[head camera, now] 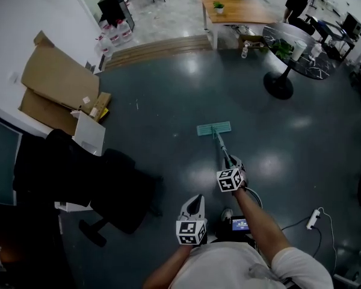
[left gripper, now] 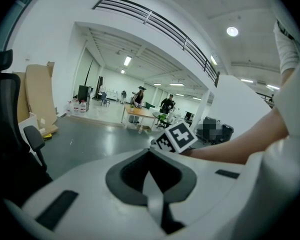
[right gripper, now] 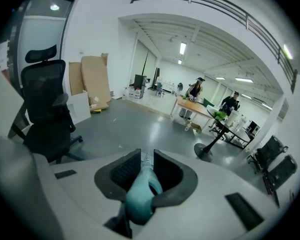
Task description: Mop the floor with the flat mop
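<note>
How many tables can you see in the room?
2: a wooden table at the far end, and a round dark table right of it. Others may be hidden.

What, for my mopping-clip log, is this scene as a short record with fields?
tool: flat mop, teal head flat on the floor
right tongs: shut on the mop handle
left tongs: shut, empty, off the mop
floor: dark, glossy, reflecting lights
nearby: black office chair at left; round table ahead right
</note>
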Tool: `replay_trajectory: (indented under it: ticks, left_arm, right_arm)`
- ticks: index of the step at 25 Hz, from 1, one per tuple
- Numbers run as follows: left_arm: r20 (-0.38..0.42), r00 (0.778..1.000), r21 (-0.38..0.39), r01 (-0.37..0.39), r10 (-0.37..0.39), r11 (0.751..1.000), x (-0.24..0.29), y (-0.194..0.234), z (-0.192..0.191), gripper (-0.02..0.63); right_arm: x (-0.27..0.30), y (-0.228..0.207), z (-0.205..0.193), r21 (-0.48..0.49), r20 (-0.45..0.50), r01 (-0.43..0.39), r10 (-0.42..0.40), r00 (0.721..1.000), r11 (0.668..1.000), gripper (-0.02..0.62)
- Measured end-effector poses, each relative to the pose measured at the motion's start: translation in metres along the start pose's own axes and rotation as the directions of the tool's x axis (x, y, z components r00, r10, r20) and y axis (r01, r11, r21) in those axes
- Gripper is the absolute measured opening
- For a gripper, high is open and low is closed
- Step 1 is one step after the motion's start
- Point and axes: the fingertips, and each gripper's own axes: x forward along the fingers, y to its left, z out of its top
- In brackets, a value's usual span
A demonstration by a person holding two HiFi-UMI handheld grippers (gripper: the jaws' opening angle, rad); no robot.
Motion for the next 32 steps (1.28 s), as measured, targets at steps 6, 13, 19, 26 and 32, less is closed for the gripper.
replay_trajectory:
  ticks: [6, 13, 19, 26, 32]
  left_arm:
    - [0.014, 0.998, 0.032, 0.054, -0.054, 0.998, -0.004, -0.006, 0.006, 0.006]
    - [0.037, 0.994, 0.032, 0.101, -0.102, 0.994, -0.012, -0.013, 0.010, 0.006]
    - [0.027, 0.994, 0.024, 0.106, -0.106, 0.994, -0.017, -0.011, 0.006, 0.006]
    - [0.019, 0.997, 0.003, 0.070, -0.070, 0.998, -0.013, -0.003, 0.002, 0.006]
    - [0.008, 0.999, -0.019, 0.032, -0.032, 0.999, -0.008, 0.007, 0.001, 0.006]
  right_arm:
    - [-0.110, 0.028, -0.041, 0.017, -0.056, -0.045, 0.046, 0.997, 0.999, 0.086]
    - [-0.195, 0.054, -0.084, 0.034, -0.103, -0.069, 0.072, 0.992, 0.997, 0.085]
    - [-0.184, 0.058, -0.057, 0.005, -0.012, -0.046, 0.046, 0.999, 0.999, 0.074]
    - [-0.130, 0.050, -0.008, -0.012, 0.062, -0.011, 0.011, 0.998, 1.000, 0.058]
    - [-0.076, 0.032, -0.001, -0.004, 0.098, 0.027, -0.026, 0.995, 1.000, 0.058]
